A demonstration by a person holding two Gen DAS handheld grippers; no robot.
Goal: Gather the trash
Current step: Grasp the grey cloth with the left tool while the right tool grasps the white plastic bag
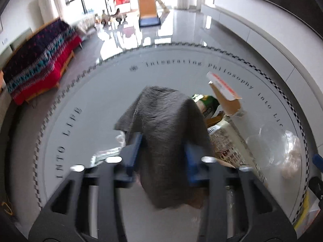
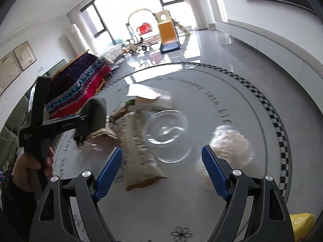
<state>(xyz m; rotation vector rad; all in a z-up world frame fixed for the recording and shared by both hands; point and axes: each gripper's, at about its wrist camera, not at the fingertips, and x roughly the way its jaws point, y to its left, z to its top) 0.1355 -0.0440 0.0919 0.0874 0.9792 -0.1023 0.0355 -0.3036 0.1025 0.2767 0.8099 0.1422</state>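
My left gripper (image 1: 161, 141) is shut on a dark grey cloth (image 1: 165, 125) that drapes over its blue fingers above the round grey table (image 1: 101, 92). In the right wrist view the left gripper (image 2: 86, 125) holds the cloth (image 2: 97, 113) at the left. My right gripper (image 2: 161, 161) is open and empty, just above the table. Between its fingers lie a long printed snack wrapper (image 2: 137, 151) and a clear plastic lid (image 2: 167, 129). A crumpled clear bag with white tissue (image 2: 232, 143) lies just beyond its right finger. An opened cardboard box (image 1: 224, 92) and a green packet (image 1: 208, 102) lie behind.
The table rim has a checkered border (image 2: 278, 125) and printed lettering. A yellow bag (image 2: 300, 223) sits at the table's near right edge. A sofa with a red and purple blanket (image 1: 40, 60) stands to the left. A toy slide (image 1: 148, 8) stands far back on the glossy floor.
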